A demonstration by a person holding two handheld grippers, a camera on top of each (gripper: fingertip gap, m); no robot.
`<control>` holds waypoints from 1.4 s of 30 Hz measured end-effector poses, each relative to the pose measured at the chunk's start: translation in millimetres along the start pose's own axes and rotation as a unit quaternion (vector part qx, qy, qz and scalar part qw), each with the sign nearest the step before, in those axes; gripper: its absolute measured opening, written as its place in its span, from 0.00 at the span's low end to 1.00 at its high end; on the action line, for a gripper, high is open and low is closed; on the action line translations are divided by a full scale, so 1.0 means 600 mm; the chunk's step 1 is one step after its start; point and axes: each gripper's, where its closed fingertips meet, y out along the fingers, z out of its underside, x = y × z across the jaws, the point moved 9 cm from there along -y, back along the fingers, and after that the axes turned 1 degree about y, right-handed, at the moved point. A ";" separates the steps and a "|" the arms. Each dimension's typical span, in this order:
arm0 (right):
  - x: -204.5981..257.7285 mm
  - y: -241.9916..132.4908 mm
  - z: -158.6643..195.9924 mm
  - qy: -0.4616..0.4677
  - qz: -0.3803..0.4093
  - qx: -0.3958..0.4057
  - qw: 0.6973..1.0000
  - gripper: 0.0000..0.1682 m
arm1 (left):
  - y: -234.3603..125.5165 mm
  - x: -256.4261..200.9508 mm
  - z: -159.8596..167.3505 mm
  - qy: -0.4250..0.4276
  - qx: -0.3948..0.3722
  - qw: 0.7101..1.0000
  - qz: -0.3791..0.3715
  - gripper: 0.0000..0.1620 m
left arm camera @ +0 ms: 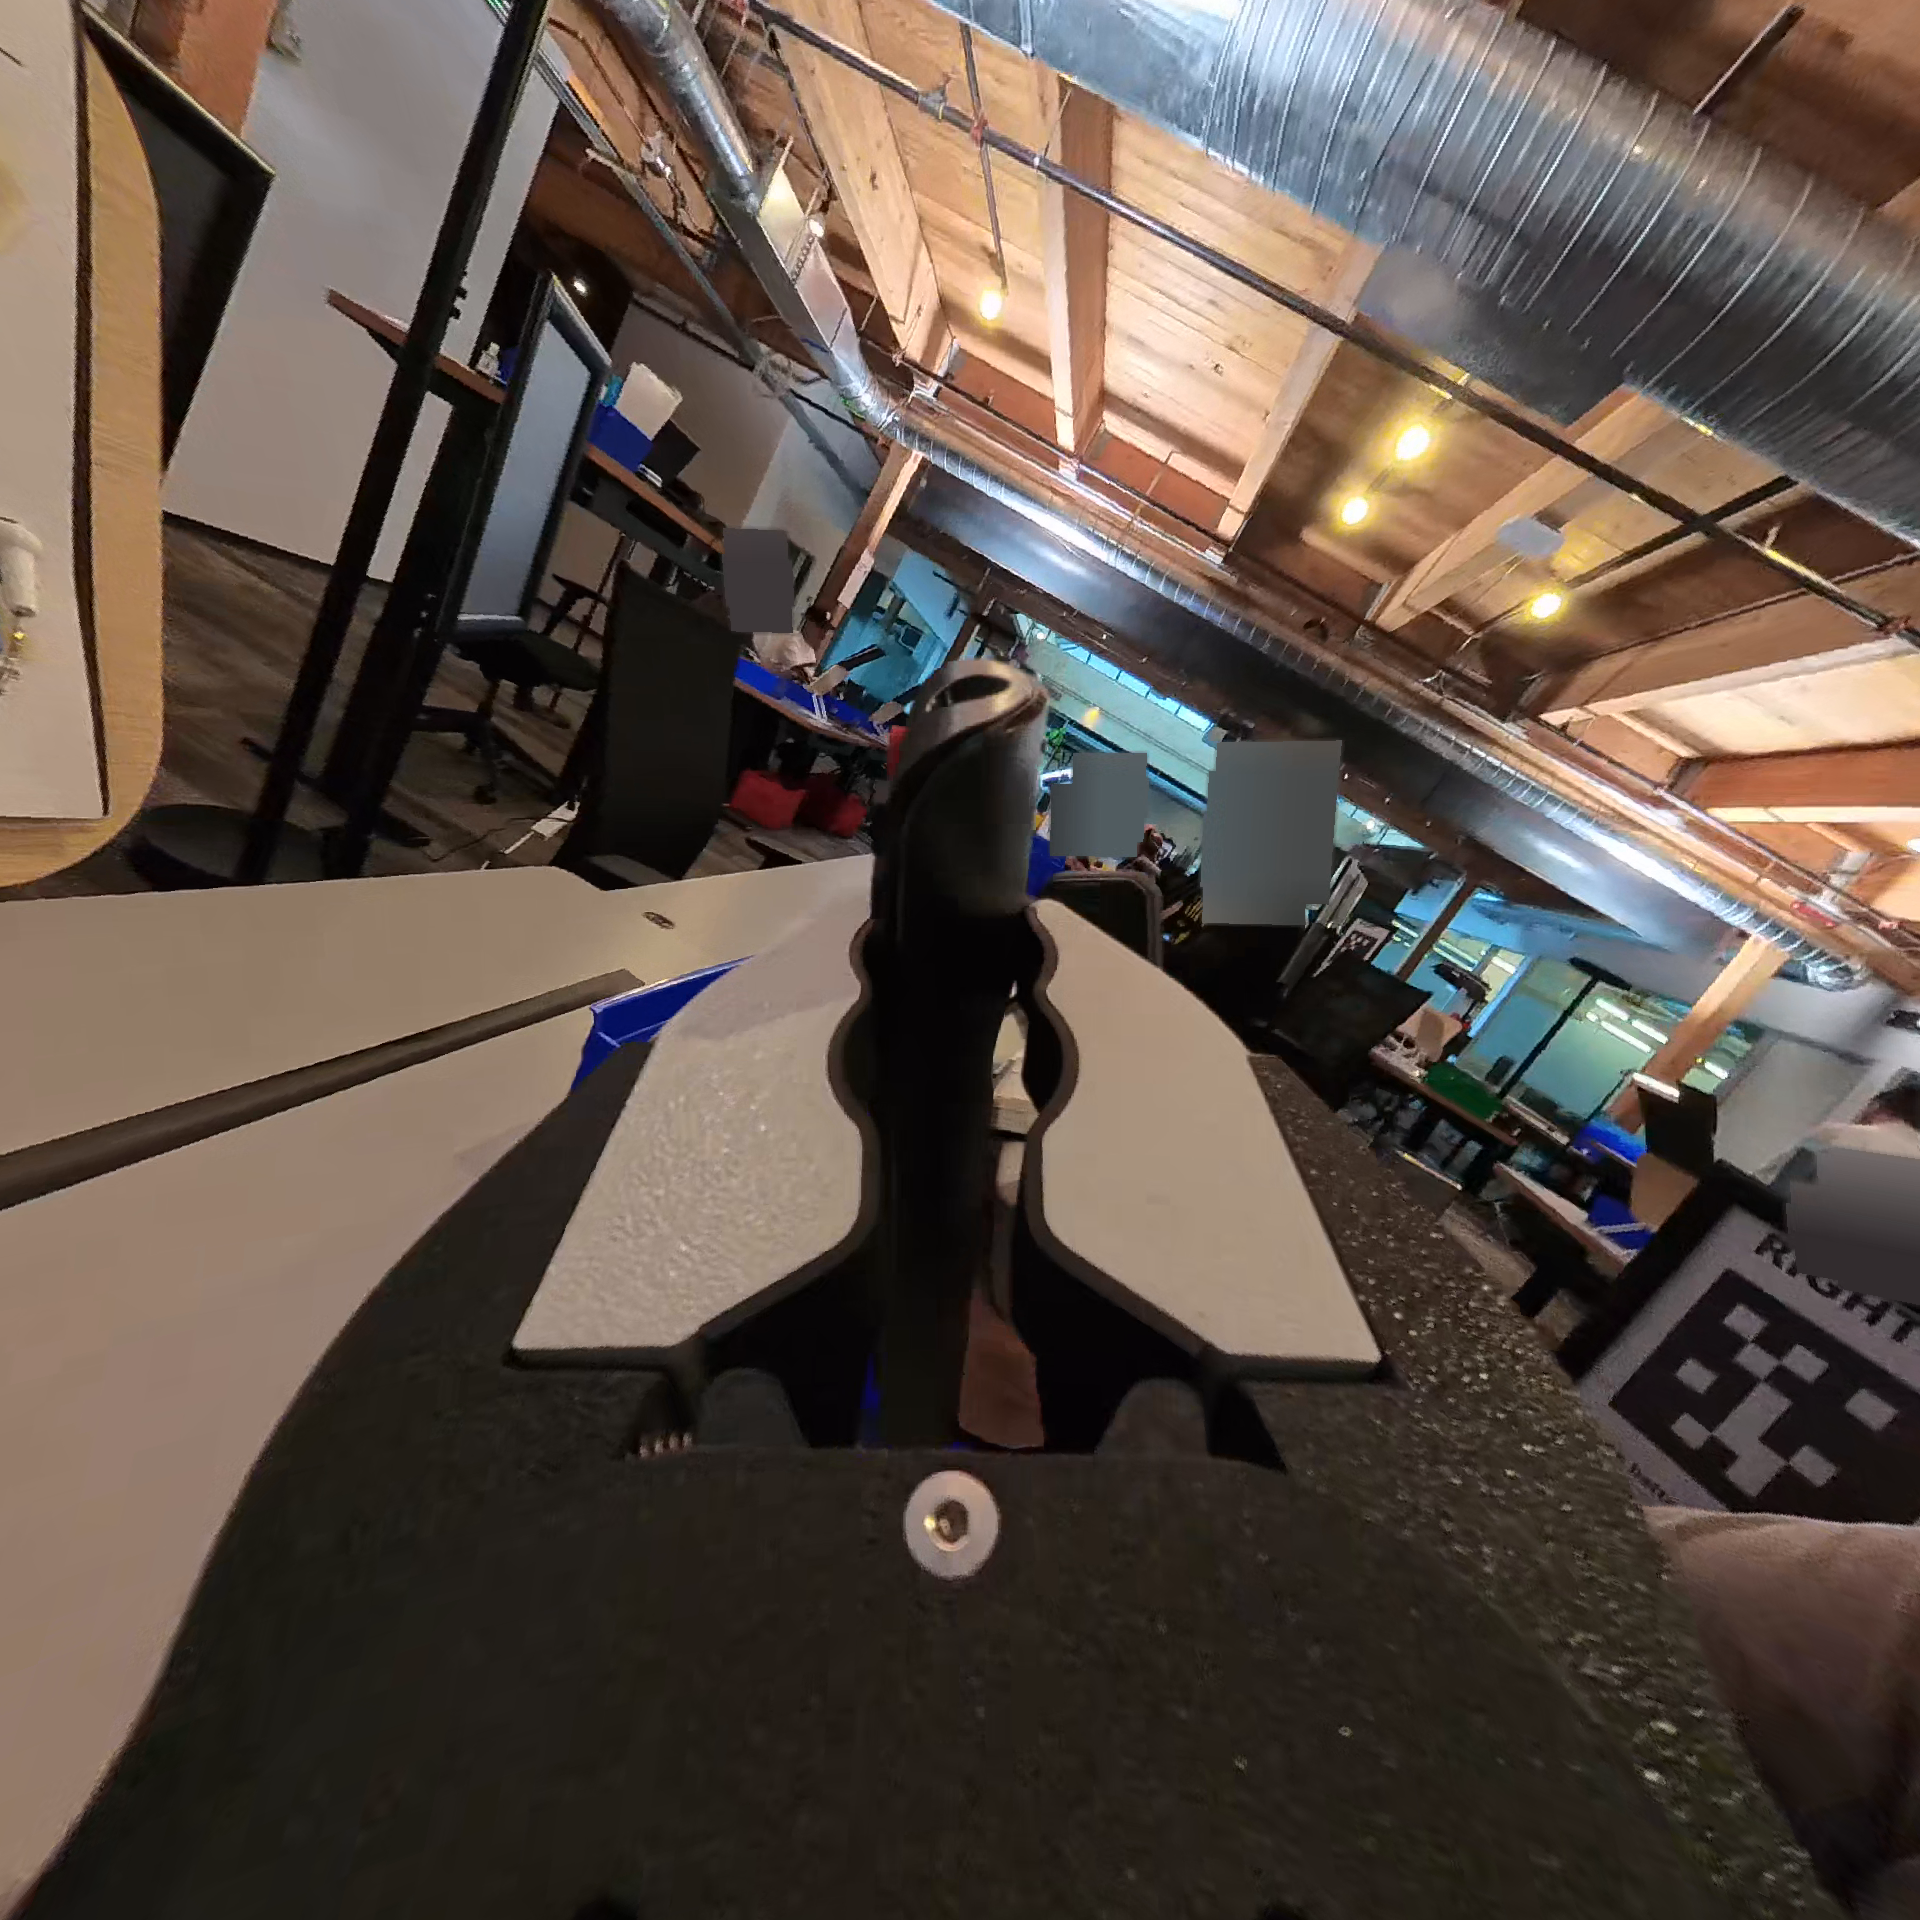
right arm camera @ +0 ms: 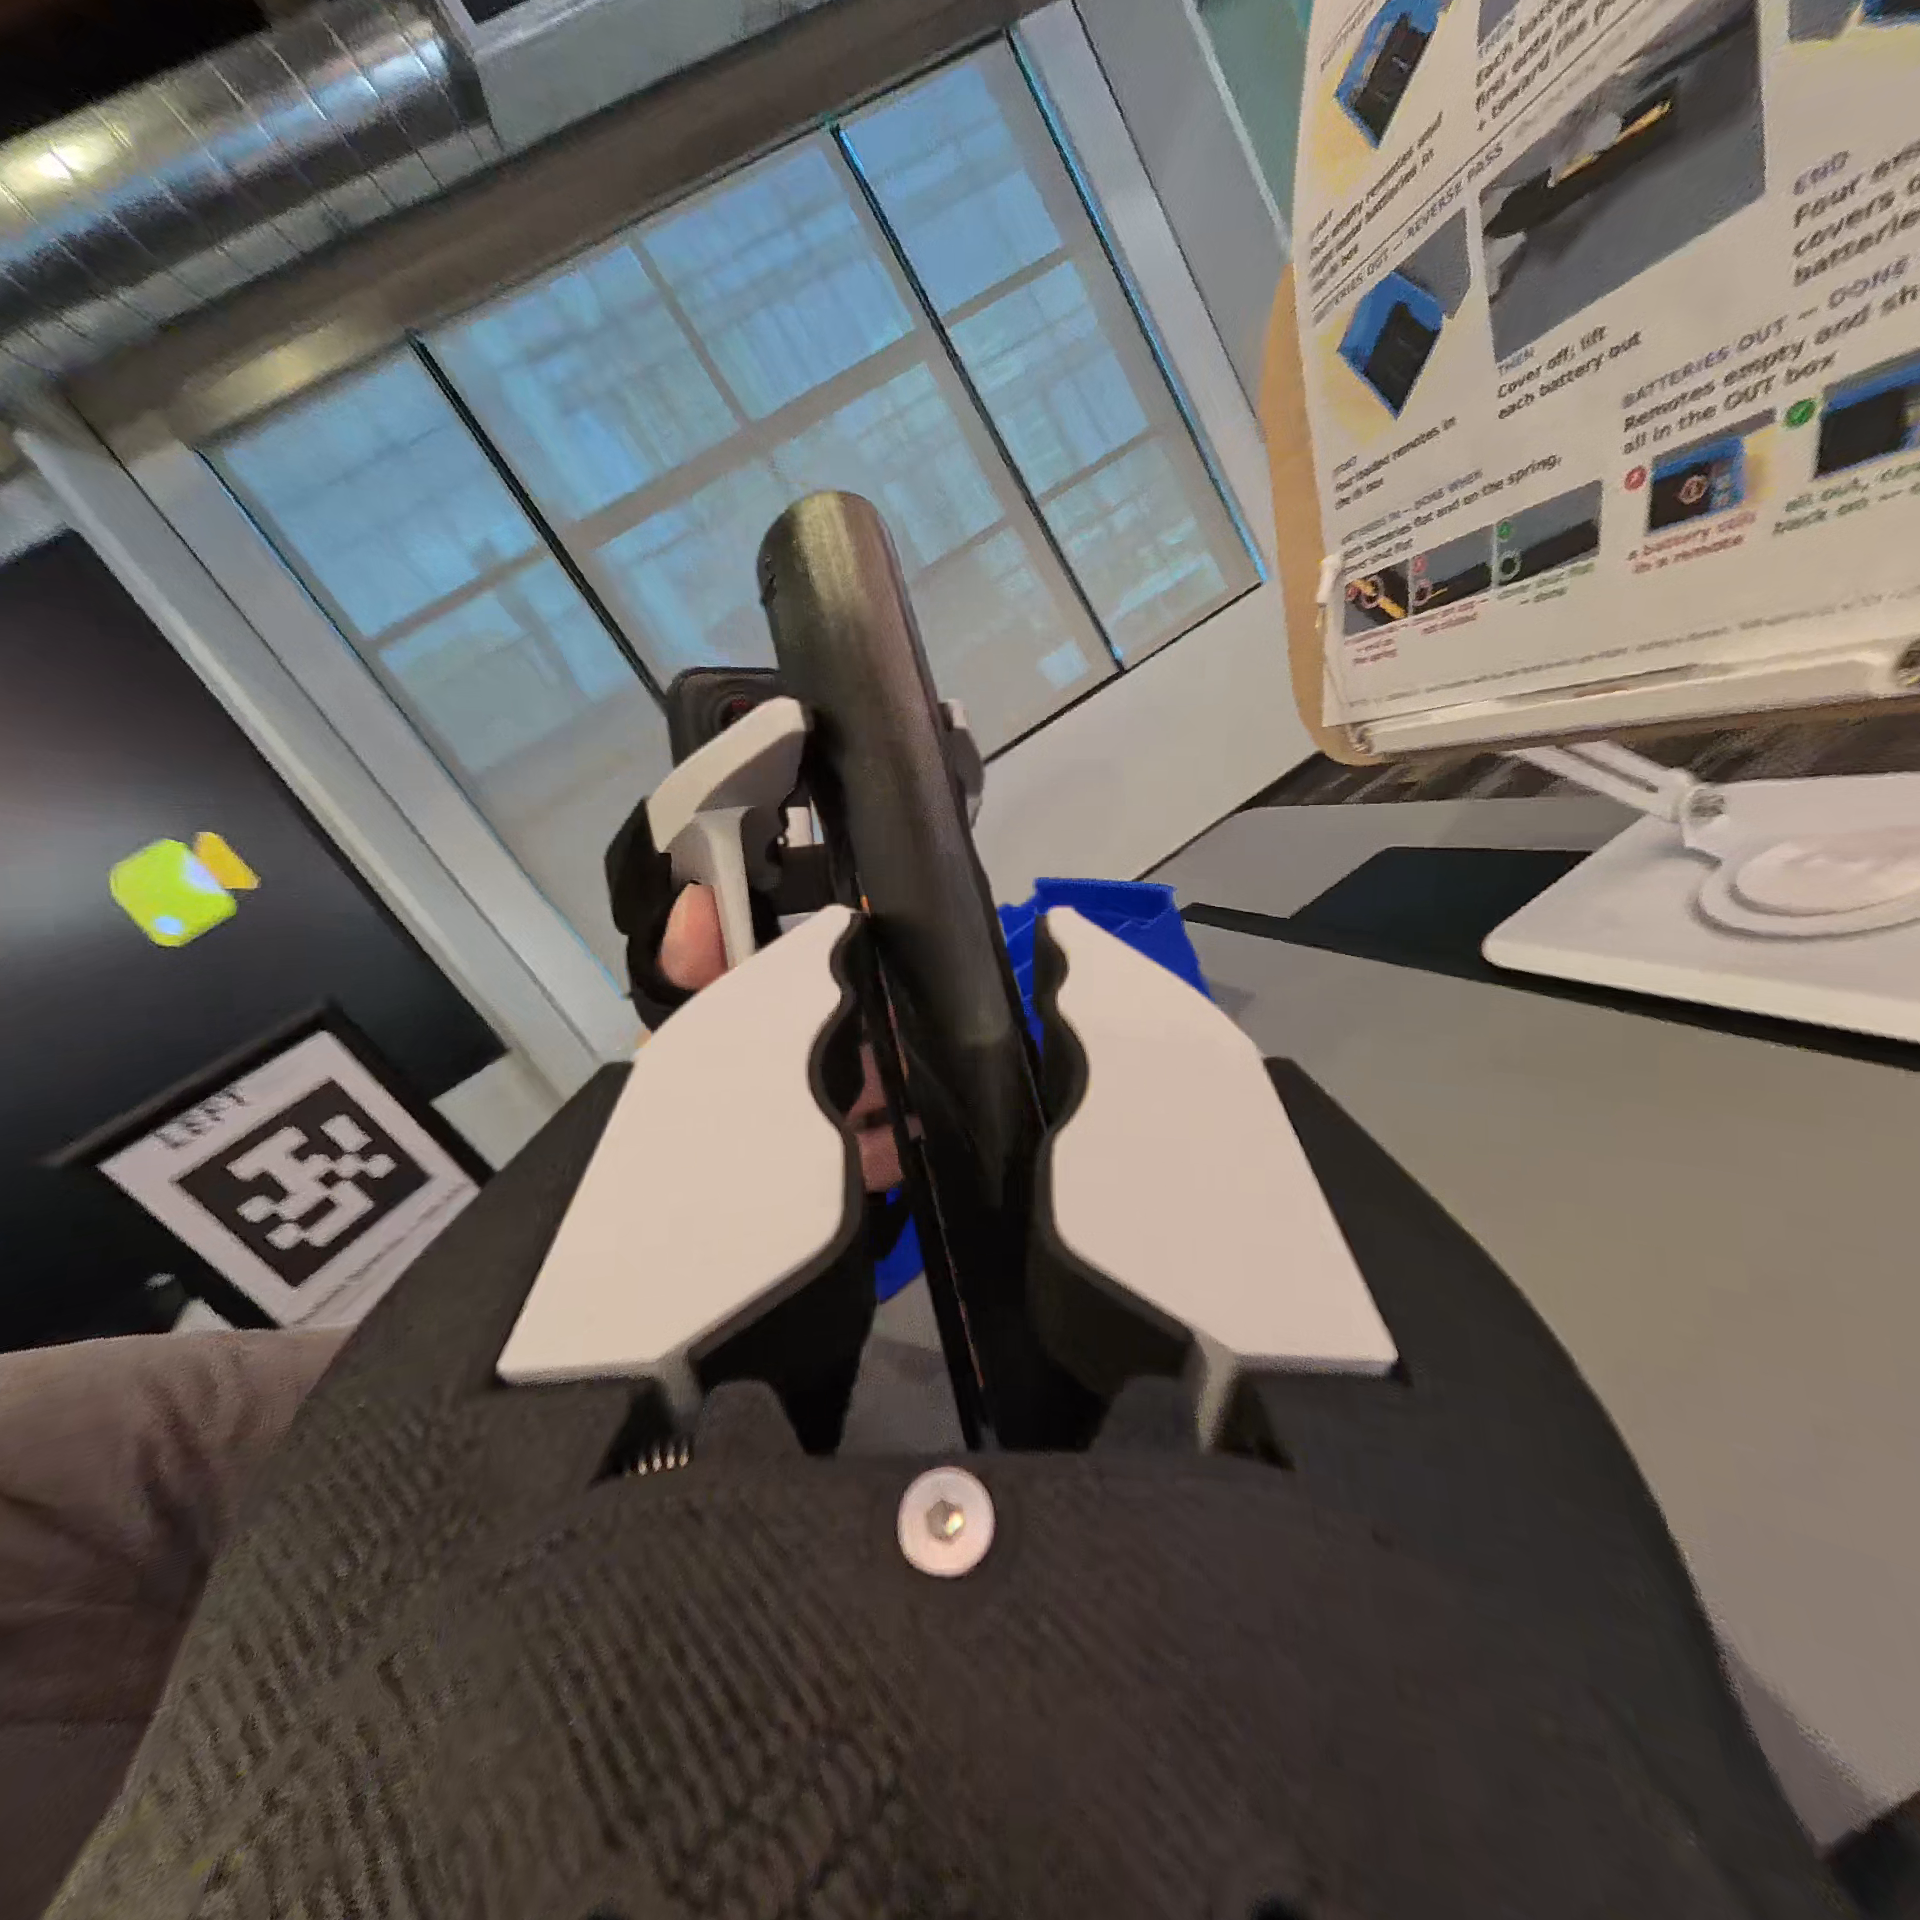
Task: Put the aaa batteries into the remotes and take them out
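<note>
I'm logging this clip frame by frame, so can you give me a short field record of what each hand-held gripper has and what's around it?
left hand-held gripper: shut on a black remote, lifted off the table
right hand-held gripper: shut on the same black remote, from the opposite end
remote pose: held in the air between both, long axis running along the fingers
blue bin: on the grey table, beyond the right fingers
instruction sheet: on a white stand, far right of the table
batteries: none visible

Black textured gripper bodies, pale grey wavy-edged fingers [left arm camera: 717, 1164], silver centre screw [right arm camera: 945, 1523], grey-brown sleeve [right arm camera: 114, 1486]
</note>
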 end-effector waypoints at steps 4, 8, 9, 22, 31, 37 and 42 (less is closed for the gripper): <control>0.006 0.004 0.008 -0.015 0.000 -0.010 1.000 0.19 | 0.001 0.003 0.003 -0.031 -0.001 0.999 0.012 0.15; 0.002 0.004 0.009 0.016 -0.026 -0.005 1.000 0.15 | 0.001 0.008 0.002 -0.058 0.003 0.998 0.024 0.14; 0.003 0.005 0.008 0.016 -0.029 -0.001 0.999 0.15 | 0.001 0.008 0.002 -0.062 0.005 0.998 0.027 0.15; 0.004 0.002 0.000 0.018 -0.057 0.051 0.997 0.15 | 0.003 -0.007 -0.004 -0.014 0.044 0.999 0.029 0.14; 0.021 0.003 -0.012 -0.015 -0.059 0.115 0.991 0.14 | 0.001 -0.016 -0.008 -0.016 0.048 0.998 0.046 0.14; 0.025 0.006 -0.010 -0.034 -0.063 0.140 0.988 0.14 | 0.001 -0.018 -0.008 -0.016 0.054 0.997 0.050 0.14; 0.026 0.006 -0.015 -0.049 -0.061 0.147 0.986 0.14 | 0.001 -0.016 -0.009 -0.019 0.054 0.997 0.056 0.14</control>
